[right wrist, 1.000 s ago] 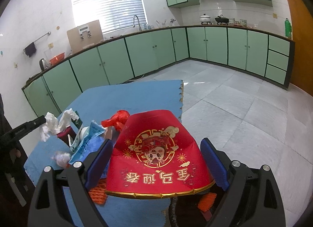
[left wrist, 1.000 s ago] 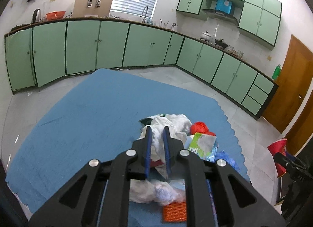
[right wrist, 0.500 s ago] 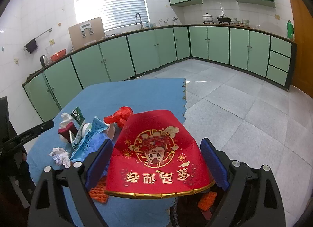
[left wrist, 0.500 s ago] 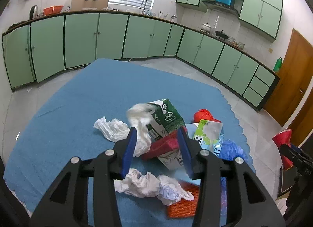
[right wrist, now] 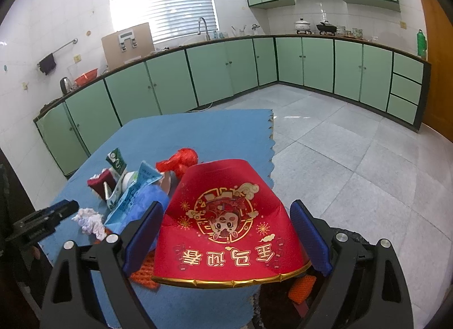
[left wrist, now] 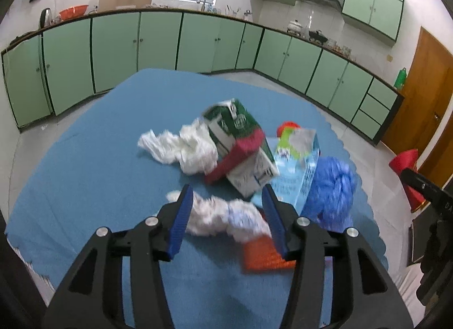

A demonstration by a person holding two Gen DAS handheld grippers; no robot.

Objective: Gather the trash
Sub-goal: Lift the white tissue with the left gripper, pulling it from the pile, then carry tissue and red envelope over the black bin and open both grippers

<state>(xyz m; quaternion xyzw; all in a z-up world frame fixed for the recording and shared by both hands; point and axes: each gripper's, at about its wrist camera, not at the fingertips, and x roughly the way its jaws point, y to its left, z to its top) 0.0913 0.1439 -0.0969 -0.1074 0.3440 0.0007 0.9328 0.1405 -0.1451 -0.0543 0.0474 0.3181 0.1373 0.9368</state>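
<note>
Left wrist view
Left tool (left wrist: 228, 217): black frame, ribbed blue pads spread wide apart, gripping nothing.
Mat (left wrist: 90, 159): blue foam with a scalloped edge, lying flat; it carries all the trash.
Milk carton (left wrist: 240, 147): stiff green-and-white box lying tilted in the middle of the mat, a dark red band across it.
Long tissue (left wrist: 184, 146): soft crumpled white paper, touching the carton's left side.
Near tissue wad (left wrist: 223, 215): crumpled white paper in front of the carton, lying between the left tool's pads; blurred, so contact with the pads cannot be told.
Orange mesh (left wrist: 264, 256): flat ribbed netting, in front of the carton, partly under the near wad.
Printed pouch (left wrist: 294, 164): flat glossy light-blue packet, just right of the carton.
Blue plastic bag (left wrist: 332, 187): crinkled thin film, bunched, right of the pouch.
Red plastic bag (left wrist: 286, 126): only a small crumpled piece shows behind the pouch.

Right wrist view
Right tool (right wrist: 226, 239): blue pads set wide, closed against the two sides of the red paper bag (right wrist: 229, 221).
Red paper bag: smooth glossy paper, gold-trimmed rim, gold cartoon emblem and characters; held at the mat's (right wrist: 198, 130) edge, right of the carton.
Milk carton (right wrist: 114, 159): upper left of the red paper bag, on the mat.
Tissue wad (right wrist: 89, 220): crumpled, in front of the carton.
Floor (right wrist: 354, 159): pale grey square tiles, right of the mat.
</note>
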